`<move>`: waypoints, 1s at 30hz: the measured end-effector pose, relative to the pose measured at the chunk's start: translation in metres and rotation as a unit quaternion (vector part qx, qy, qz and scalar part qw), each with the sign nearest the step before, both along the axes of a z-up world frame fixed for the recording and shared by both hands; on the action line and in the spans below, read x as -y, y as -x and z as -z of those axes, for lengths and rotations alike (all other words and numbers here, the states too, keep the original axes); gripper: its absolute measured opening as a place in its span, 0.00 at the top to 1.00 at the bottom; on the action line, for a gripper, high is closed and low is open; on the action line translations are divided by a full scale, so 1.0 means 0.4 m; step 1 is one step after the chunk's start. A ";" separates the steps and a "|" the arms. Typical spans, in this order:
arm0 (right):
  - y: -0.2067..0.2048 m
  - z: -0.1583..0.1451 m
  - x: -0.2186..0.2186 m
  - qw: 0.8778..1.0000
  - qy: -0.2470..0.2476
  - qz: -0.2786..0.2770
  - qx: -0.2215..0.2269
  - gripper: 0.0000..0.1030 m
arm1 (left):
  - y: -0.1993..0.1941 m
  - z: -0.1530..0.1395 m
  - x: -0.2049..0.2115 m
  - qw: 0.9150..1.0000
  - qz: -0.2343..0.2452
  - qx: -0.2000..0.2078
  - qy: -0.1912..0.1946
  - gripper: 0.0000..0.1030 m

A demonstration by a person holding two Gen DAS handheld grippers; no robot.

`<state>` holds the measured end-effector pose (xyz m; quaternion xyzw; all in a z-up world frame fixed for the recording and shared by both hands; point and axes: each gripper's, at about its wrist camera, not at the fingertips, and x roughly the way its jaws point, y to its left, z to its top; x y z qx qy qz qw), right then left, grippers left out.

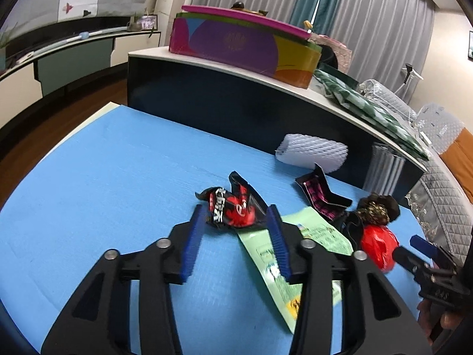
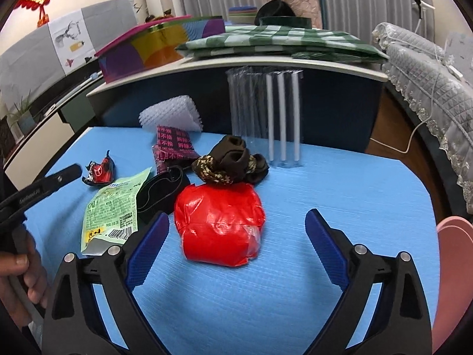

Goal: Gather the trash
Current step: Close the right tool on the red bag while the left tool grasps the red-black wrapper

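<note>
Pink tray (image 2: 453, 266) only right-side.

My left gripper (image 1: 236, 216) and right gripper (image 2: 236, 224) had black linkage arms, silver rivets and ribbed blue pads (image 2: 147, 248).

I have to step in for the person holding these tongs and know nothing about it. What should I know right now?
Left tongs: open, either side of the red-and-black wrapper, not squeezing it.
Right tongs: wide open, nothing held, the red plastic bundle just ahead.
Still on the blue mat: green packet, maroon wrapper, brown cloth wad, white foam net, clear air-column sleeve.
Done: nothing visibly collected.
Left: pick up every piece; no bin in view.
</note>
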<state>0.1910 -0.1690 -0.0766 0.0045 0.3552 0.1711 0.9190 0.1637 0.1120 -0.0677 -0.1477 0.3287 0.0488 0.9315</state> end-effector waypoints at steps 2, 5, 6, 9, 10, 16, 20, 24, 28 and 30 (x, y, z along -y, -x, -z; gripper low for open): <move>-0.005 0.002 -0.006 1.000 0.008 -0.001 -0.003 0.11 | -0.024 0.006 -0.001 1.000 -0.003 -0.010 -0.005 0.47; -0.015 0.011 -0.022 1.000 0.021 -0.004 -0.012 0.11 | -0.052 0.012 -0.008 1.000 -0.014 -0.024 -0.013 0.47; -0.018 0.013 -0.026 1.000 0.024 -0.005 -0.014 0.11 | -0.060 0.015 -0.011 0.999 -0.016 -0.029 -0.012 0.47; -0.021 0.017 -0.037 0.999 0.036 -0.008 -0.018 0.11 | -0.086 0.034 -0.014 0.998 -0.017 -0.059 -0.015 0.47; -0.022 0.018 -0.040 0.999 0.040 -0.008 -0.020 0.11 | -0.090 0.039 -0.017 0.998 -0.018 -0.064 -0.011 0.47; -0.028 0.028 -0.041 0.998 0.044 -0.010 -0.034 0.26 | -0.097 0.048 -0.013 0.997 -0.011 -0.081 -0.011 0.57; -0.017 0.028 -0.049 0.998 0.052 -0.022 -0.031 0.39 | -0.091 0.046 -0.009 0.997 -0.009 -0.079 -0.013 0.67; -0.002 0.018 -0.035 0.998 0.049 -0.020 -0.026 0.45 | -0.082 0.043 0.001 0.997 -0.010 -0.074 -0.022 0.70; 0.011 0.008 -0.011 0.999 0.044 -0.011 -0.021 0.46 | -0.066 0.035 0.013 0.997 -0.008 -0.067 -0.028 0.70; 0.021 0.002 0.005 0.999 0.040 -0.006 -0.018 0.46 | -0.056 0.026 0.020 0.998 -0.007 -0.062 -0.029 0.70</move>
